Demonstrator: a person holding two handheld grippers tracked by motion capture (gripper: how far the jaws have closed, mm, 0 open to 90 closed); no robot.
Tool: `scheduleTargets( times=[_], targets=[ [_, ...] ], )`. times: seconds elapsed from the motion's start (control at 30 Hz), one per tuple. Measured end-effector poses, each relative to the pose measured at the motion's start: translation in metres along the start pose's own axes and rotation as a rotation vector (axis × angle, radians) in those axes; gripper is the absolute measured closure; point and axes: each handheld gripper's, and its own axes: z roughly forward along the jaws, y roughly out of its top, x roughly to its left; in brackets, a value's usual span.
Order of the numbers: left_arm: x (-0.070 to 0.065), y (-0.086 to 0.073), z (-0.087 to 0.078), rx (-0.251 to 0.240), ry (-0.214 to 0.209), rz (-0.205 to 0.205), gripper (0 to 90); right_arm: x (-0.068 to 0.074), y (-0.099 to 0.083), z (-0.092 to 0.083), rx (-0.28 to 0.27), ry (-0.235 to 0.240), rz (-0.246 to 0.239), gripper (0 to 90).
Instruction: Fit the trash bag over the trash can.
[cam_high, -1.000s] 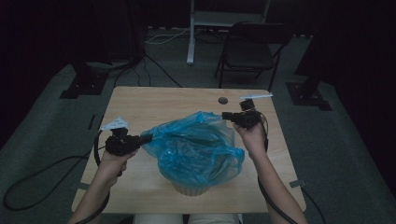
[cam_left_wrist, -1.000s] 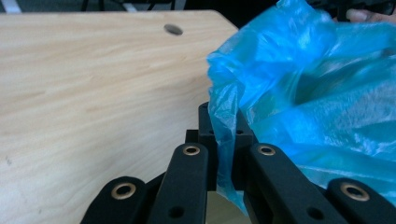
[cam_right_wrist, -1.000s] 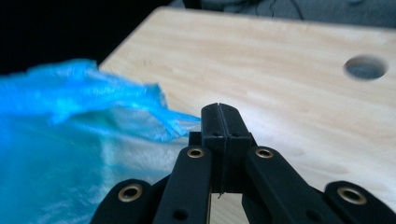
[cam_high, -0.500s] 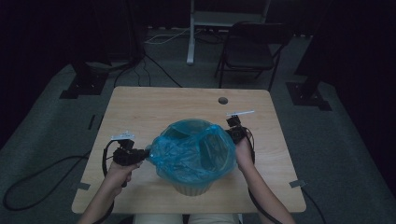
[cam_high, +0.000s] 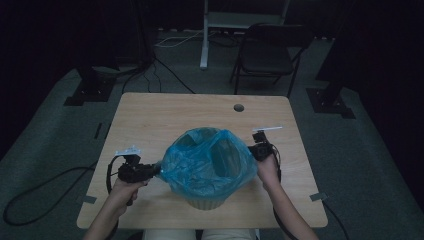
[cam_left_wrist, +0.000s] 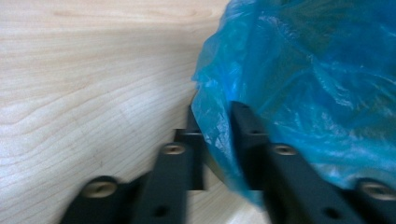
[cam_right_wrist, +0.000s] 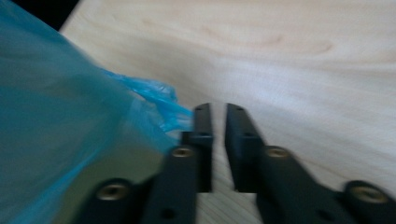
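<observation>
While the left gripper pinches the blue bag between its fingers, the right gripper's fingers sit nearly pressed together just beside the film, apparently empty, so uneven pulling could tear it or tip the bin.

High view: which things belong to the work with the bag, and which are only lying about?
In use:
blue bag
pale bin under it
left gripper, clamped on the bag's edge
right gripper, at the bag's other side

Lying about:
folding chair
floor cables
</observation>
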Motion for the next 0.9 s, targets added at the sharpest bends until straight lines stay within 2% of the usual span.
scheduleTargets(
  times=[0.03,0.07,0.13,0.2,0.27,0.37,0.4,0.47,0.53,0.57,0.6,0.63,0.67,0.73,0.83,0.9],
  targets=[
    [-0.001,0.000,-0.005,-0.014,-0.009,0.002,63.5,-0.001,0.002,-0.007,-0.020,0.001,0.006,71.2],
    [-0.001,0.000,-0.011,-0.032,-0.017,0.006,58.0,-0.002,0.005,-0.014,-0.039,0.006,0.013,67.5],
    [-0.002,0.001,-0.023,-0.056,-0.051,0.023,46.9,-0.005,0.010,-0.035,-0.099,0.011,0.035,62.7],
    [-0.006,0.003,-0.035,-0.068,-0.059,0.038,39.0,-0.006,0.015,-0.051,-0.146,0.036,0.052,60.1],
    [-0.010,0.006,-0.046,-0.077,-0.068,0.065,36.6,0.003,0.019,-0.070,-0.203,0.084,0.048,58.7],
    [-0.020,0.017,-0.054,-0.088,-0.063,0.092,33.9,0.021,0.024,-0.085,-0.238,0.130,0.002,55.0],
    [-0.024,0.021,-0.055,-0.094,-0.072,0.107,32.0,0.027,0.026,-0.088,-0.244,0.151,-0.008,52.8],
    [-0.031,0.030,-0.058,-0.109,-0.084,0.130,31.7,0.037,0.030,-0.095,-0.261,0.139,-0.042,50.8],
    [-0.036,0.034,-0.059,-0.120,-0.095,0.136,31.6,0.039,0.031,-0.097,-0.270,0.152,-0.040,49.7],
    [-0.044,0.043,-0.060,-0.137,-0.128,0.156,31.6,0.040,0.033,-0.098,-0.272,0.183,-0.034,49.6],
    [-0.047,0.047,-0.060,-0.142,-0.133,0.159,30.8,0.046,0.033,-0.100,-0.271,0.233,-0.035,48.7],
    [-0.050,0.050,-0.060,-0.148,-0.151,0.170,30.7,0.050,0.033,-0.101,-0.270,0.247,-0.044,47.3],
    [-0.053,0.054,-0.059,-0.144,-0.166,0.175,30.7,0.055,0.033,-0.102,-0.275,0.271,-0.055,47.1],
    [-0.060,0.060,-0.054,-0.126,-0.167,0.197,30.7,0.064,0.033,-0.105,-0.280,0.309,-0.078,45.1],
    [-0.066,0.068,-0.044,-0.073,-0.147,0.218,30.7,0.076,0.034,-0.106,-0.257,0.337,-0.113,41.9],
    [-0.069,0.071,-0.038,-0.045,-0.122,0.225,30.7,0.082,0.035,-0.103,-0.228,0.333,-0.139,40.8]
  ],
)
